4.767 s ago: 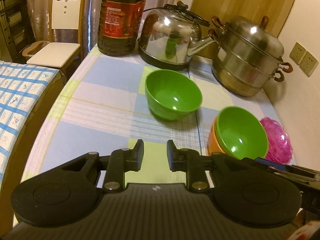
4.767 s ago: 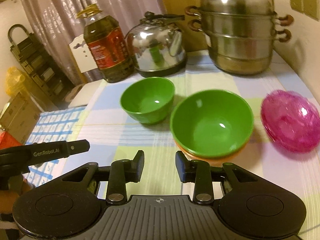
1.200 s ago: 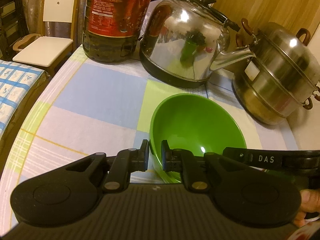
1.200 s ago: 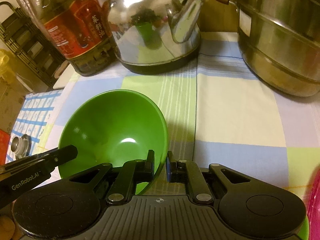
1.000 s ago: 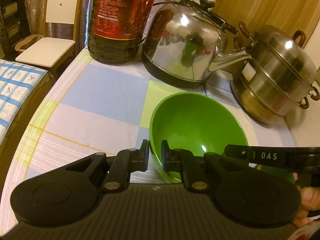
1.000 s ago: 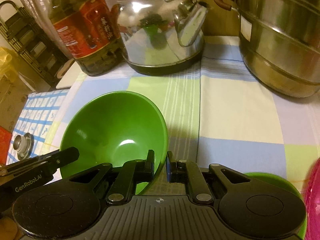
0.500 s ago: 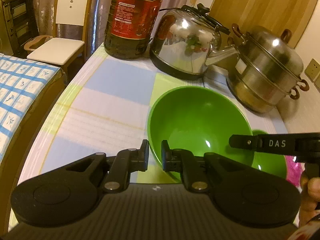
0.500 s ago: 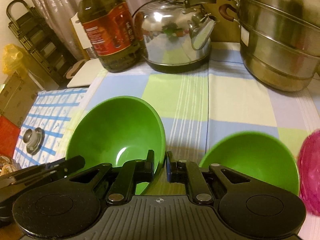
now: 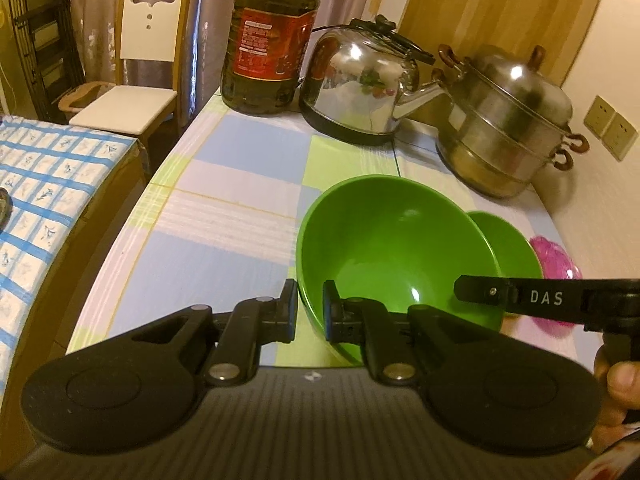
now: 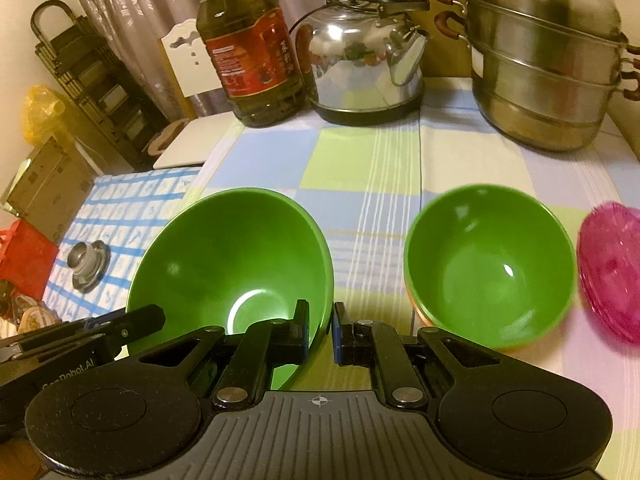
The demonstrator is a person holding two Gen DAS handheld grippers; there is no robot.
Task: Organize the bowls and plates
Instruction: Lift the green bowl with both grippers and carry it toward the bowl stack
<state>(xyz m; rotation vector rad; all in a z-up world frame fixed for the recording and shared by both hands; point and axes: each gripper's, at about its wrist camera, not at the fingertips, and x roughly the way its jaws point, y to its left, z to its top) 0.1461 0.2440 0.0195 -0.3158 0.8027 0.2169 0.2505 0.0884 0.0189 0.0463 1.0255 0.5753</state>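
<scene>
A green bowl (image 9: 396, 248) (image 10: 236, 256) hangs above the checked tablecloth, held by both grippers. My left gripper (image 9: 310, 310) is shut on its near-left rim. My right gripper (image 10: 321, 332) is shut on its right rim, and its black finger crosses the left wrist view at the right. To the right, a second green bowl (image 10: 490, 264) (image 9: 508, 244) sits nested in an orange bowl (image 10: 424, 318) on the table. Pink translucent plates (image 10: 612, 272) (image 9: 554, 256) lie at the far right.
At the back stand an oil bottle (image 9: 270, 40), a steel kettle (image 9: 364, 88) and a stacked steel steamer pot (image 9: 508, 128). A white chair (image 9: 136, 80) and a lower surface with a blue-checked cloth (image 9: 36, 192) lie left of the table edge. A wall with sockets (image 9: 610, 128) is at the right.
Both grippers have lifted the green bowl off the table and drawn it back towards the near edge. The stacked green bowl and pink plates have come into view.
</scene>
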